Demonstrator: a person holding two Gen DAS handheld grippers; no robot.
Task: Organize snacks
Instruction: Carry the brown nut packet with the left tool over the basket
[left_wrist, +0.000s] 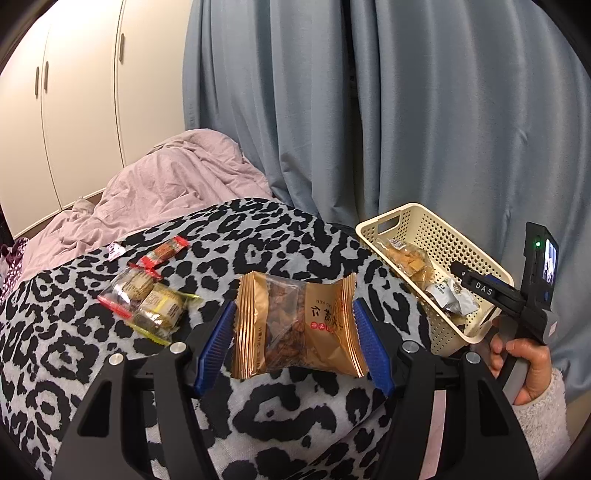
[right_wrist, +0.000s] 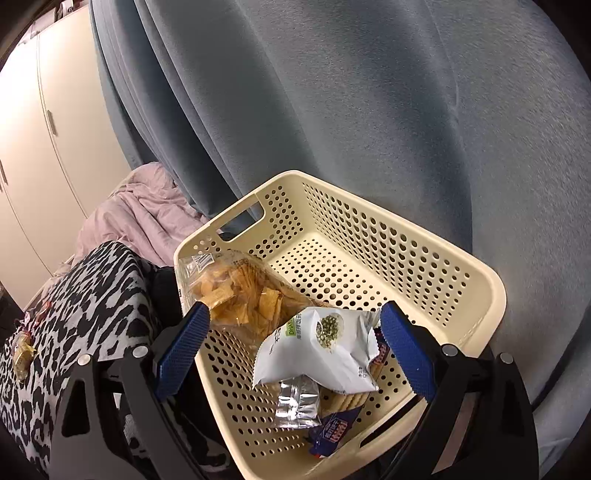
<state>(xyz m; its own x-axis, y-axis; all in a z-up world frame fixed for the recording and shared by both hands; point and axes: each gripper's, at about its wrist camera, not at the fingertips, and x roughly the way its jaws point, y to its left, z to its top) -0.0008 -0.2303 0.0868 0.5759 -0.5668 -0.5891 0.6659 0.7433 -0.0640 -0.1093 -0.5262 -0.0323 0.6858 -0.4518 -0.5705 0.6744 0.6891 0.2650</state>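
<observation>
We see a cream perforated basket (right_wrist: 424, 258) holding a clear bag of golden crackers (right_wrist: 240, 291), a white pouch (right_wrist: 321, 350), a silver packet (right_wrist: 297, 402) and a blue wrapper (right_wrist: 332, 432). A gold snack packet (left_wrist: 299, 325) is raised above the spotted blanket, and small red- and yellow-edged packets (left_wrist: 147, 299) lie on it.

Cream perforated basket (right_wrist: 369, 236), the reference landmark: inside it lie a clear bag of orange-yellow crackers (right_wrist: 240, 291), a white packet with a green-speckled disc (right_wrist: 321, 350), a silver foil pouch (right_wrist: 297, 402) and a blue-and-red wrapper (right_wrist: 332, 432). Beside the basket, a black-and-grey leopard-print blanket (left_wrist: 258, 236) carries a gold-orange packet (left_wrist: 299, 325) between blue gripper pads (left_wrist: 218, 343), plus red-edged and yellow-edged clear wrappers (left_wrist: 147, 302). Behind the basket hang grey-blue curtains (left_wrist: 406, 110); farther off are mauve bedding (left_wrist: 177, 173) and cream wardrobe doors (left_wrist: 81, 103).
</observation>
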